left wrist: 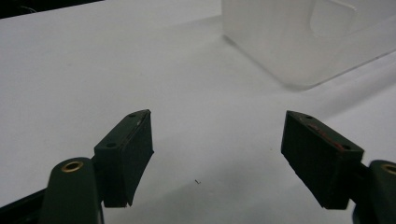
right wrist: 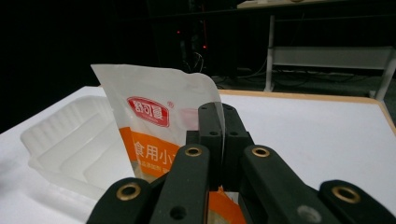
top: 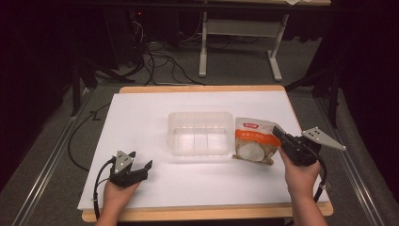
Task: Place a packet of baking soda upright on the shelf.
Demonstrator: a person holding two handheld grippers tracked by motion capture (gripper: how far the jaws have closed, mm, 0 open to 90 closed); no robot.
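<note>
The lower part of the white and orange printed snack pouch (right wrist: 154,135) is hidden behind the right tool (right wrist: 223,122) in the right gripper view, and its lettering is cut off there; in the high view the pouch (top: 254,140) shows whole, though its print is too small to read; whether its lower edge touches the white-covered wooden desk (top: 141,117) cannot be told. The left gripper view cuts the clear ribbed plastic tray (left wrist: 303,32) down to one frosted corner; the high view gives the whole tray (top: 201,133), standing near the middle of the desk with the pouch just beside its right wall. The right gripper view shows the tray (right wrist: 70,144) low at the left, behind the pouch, and dark stands and cables beyond the desk's far edge. The right tool (top: 276,130) has its jaws pressed together, pinching the pouch by its right edge, so that the pouch stands tilted beside the tray. The left tool (top: 141,161) rests at the desk's front left, well apart from the tray; its jaws are spread wide with bare desk between them (left wrist: 217,154), touching nothing.
</note>
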